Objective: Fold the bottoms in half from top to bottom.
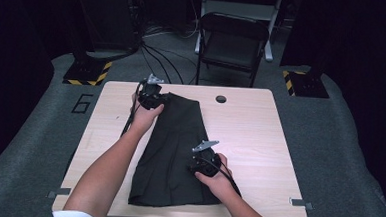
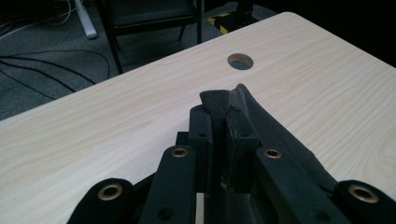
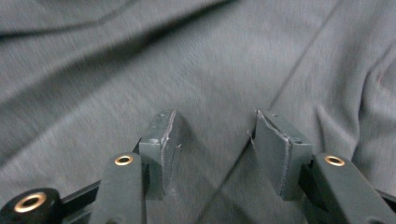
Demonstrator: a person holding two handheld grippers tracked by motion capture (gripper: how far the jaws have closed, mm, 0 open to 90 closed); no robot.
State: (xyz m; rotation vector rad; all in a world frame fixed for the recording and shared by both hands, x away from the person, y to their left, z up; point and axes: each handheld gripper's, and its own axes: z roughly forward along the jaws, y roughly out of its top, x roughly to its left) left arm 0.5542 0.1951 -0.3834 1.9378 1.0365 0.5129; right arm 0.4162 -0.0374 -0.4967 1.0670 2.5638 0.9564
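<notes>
Dark garment (image 1: 173,152) spread down the centre of the high view on a pale wooden table (image 1: 259,142). Left gripper (image 1: 150,97), upper left of the cloth, has its jaws clamped on a raised fold at the far edge. Right gripper (image 1: 202,165), lower right, stands with jaws parted over flat fabric, apparently touching, nothing between them.
</notes>
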